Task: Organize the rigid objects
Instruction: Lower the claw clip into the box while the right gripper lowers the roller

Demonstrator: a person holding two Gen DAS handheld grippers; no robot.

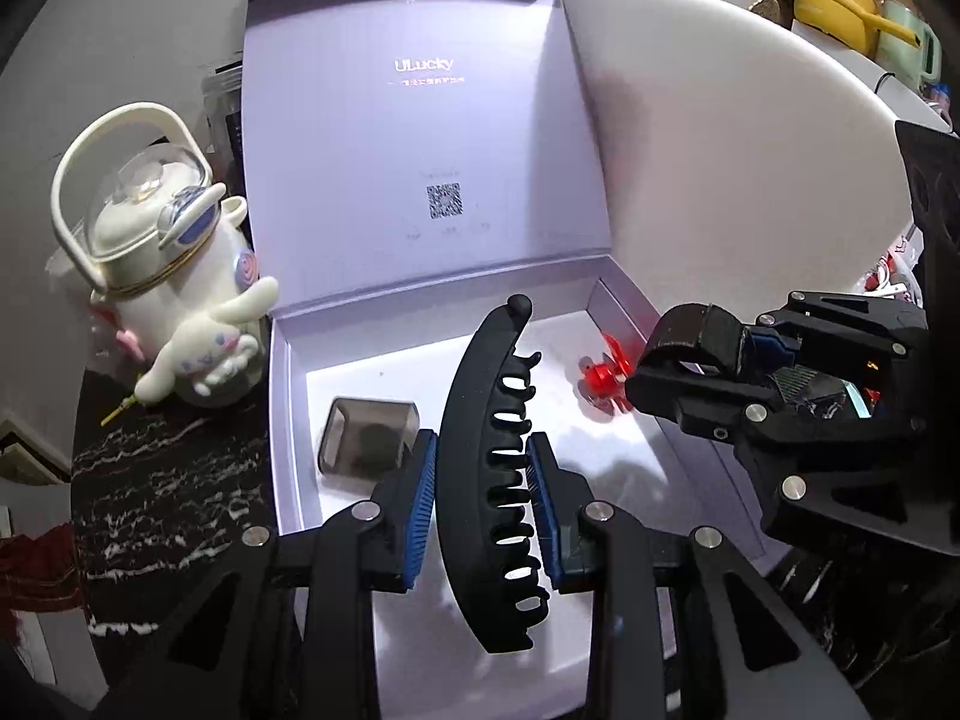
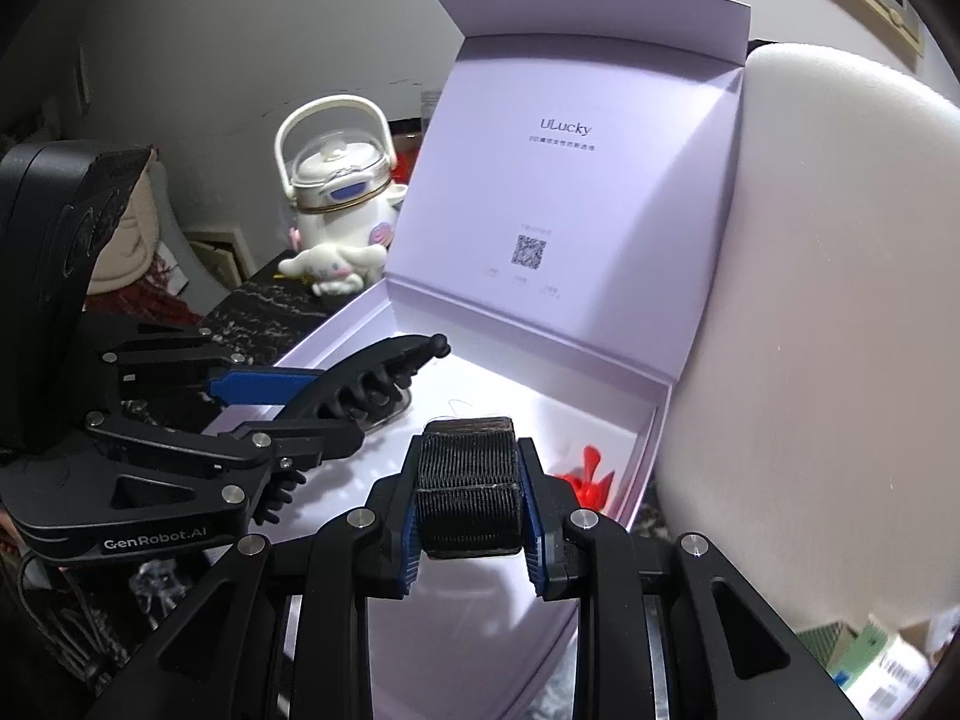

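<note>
Here, the left gripper (image 1: 483,489) is clamped on a long black banana hair clip (image 1: 489,474), its blue pads pressing the clip's spine and teeth at mid-length; the clip runs lengthwise past the fingertips, its knobbed tip pointing toward the box's hinge, its lower end cut off behind nothing but crowding the gripper body. The right gripper (image 2: 471,498) is closed on a small black ribbed block (image 2: 469,483), which fills the gap between the pads; what the block is cannot be made out.

Both held items hang over the open white gift box (image 1: 282,420). On its floor lie a smoky translucent square case (image 1: 369,441), just left of the left gripper and partly hidden by its finger, and a small red propeller-like piece (image 1: 603,375), half covered by the right gripper and blurred. The lid (image 2: 570,180) stands upright, printed "ULucky". Beside the box on the dark marbled tabletop (image 1: 162,492) stands a white Cinnamoroll kettle-shaped bottle (image 1: 162,264).
</note>
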